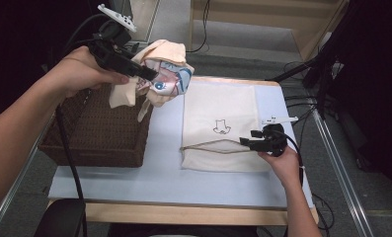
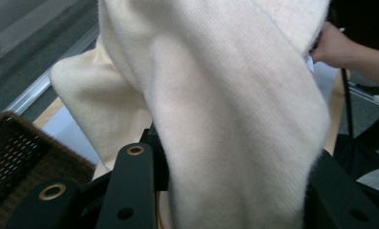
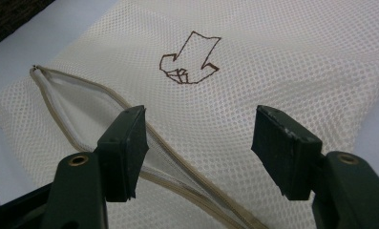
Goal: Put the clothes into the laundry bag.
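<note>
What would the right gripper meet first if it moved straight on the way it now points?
Most likely the mesh laundry bag just past its open zipper. The right gripper points at that cloth with open jaws and nothing between; how near is unclear.

Worktop (image 1: 164, 173): wicker basket (image 1: 97, 131) sits left, cream mesh bag (image 1: 218, 106) lies flat right, zip part open.

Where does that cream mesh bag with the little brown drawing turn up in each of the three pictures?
High view: the mesh bag lies flat right of centre on the table, zip opening toward the person.
Left gripper view: I cannot make it out behind the hanging cream cloth.
Right gripper view: it spreads under and beyond the two black jaws, zip gaping at left.
Shared landmark: the brown drawing on the bag, in the high and right gripper views.
</note>
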`<action>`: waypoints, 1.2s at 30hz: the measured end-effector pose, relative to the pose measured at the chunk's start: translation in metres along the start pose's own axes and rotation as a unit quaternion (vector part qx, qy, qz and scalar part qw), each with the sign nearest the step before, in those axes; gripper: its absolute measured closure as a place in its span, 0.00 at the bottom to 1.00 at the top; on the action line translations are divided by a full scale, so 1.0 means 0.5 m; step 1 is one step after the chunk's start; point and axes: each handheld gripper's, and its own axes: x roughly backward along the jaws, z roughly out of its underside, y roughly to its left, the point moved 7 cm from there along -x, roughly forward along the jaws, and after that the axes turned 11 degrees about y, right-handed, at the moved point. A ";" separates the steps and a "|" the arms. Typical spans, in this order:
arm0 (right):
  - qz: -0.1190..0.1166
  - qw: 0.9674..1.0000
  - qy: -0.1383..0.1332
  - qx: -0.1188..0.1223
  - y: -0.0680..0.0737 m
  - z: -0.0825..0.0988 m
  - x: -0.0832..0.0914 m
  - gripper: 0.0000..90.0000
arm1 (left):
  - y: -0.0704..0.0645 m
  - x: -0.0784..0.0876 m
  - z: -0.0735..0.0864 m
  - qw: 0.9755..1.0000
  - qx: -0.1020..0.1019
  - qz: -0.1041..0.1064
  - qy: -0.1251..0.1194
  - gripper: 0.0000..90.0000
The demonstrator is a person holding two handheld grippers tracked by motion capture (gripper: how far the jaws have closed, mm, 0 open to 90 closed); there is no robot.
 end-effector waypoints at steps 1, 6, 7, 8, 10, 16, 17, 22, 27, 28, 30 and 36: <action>0.000 1.000 0.000 0.000 0.000 0.000 0.000 0.42 | -0.008 -0.003 -0.004 1.000 -0.003 0.000 0.001 0.67; -0.001 1.000 -0.001 0.002 0.001 -0.001 0.002 0.42 | -0.052 -0.017 -0.023 1.000 -0.017 0.019 0.006 0.67; -0.002 1.000 0.000 0.000 0.001 0.000 0.002 0.42 | -0.063 -0.019 -0.027 0.999 -0.017 0.030 0.003 0.67; -0.002 1.000 -0.001 -0.001 0.001 0.000 0.003 0.42 | -0.071 -0.019 -0.029 0.999 -0.019 0.034 0.001 0.67; -0.002 1.000 -0.002 0.000 0.001 -0.001 0.003 0.43 | -0.087 -0.021 -0.033 0.999 -0.032 0.031 0.001 0.67; -0.002 1.000 -0.003 0.001 0.001 -0.001 0.005 0.43 | -0.131 -0.034 -0.039 0.998 -0.045 0.050 -0.005 0.67; -0.001 1.000 -0.003 0.001 0.002 -0.001 0.005 0.43 | -0.139 -0.038 -0.040 0.997 -0.048 0.052 -0.005 0.67; 0.000 1.000 -0.005 0.001 0.002 -0.002 0.006 0.43 | -0.171 -0.058 -0.040 0.996 -0.057 0.068 -0.007 0.67; 0.000 1.000 -0.007 0.003 0.001 -0.001 0.007 0.43 | -0.200 -0.092 -0.030 0.994 -0.060 0.088 -0.004 0.67; -0.001 1.000 -0.006 0.004 0.002 -0.001 0.007 0.43 | -0.205 -0.097 -0.028 0.994 -0.060 0.092 -0.005 0.67; 0.000 1.000 -0.006 0.004 0.002 -0.001 0.007 0.44 | -0.215 -0.108 -0.024 0.993 -0.063 0.095 -0.006 0.67; 0.000 1.000 -0.005 0.006 0.003 -0.001 0.006 0.44 | -0.236 -0.151 -0.007 0.992 -0.066 0.109 0.008 0.68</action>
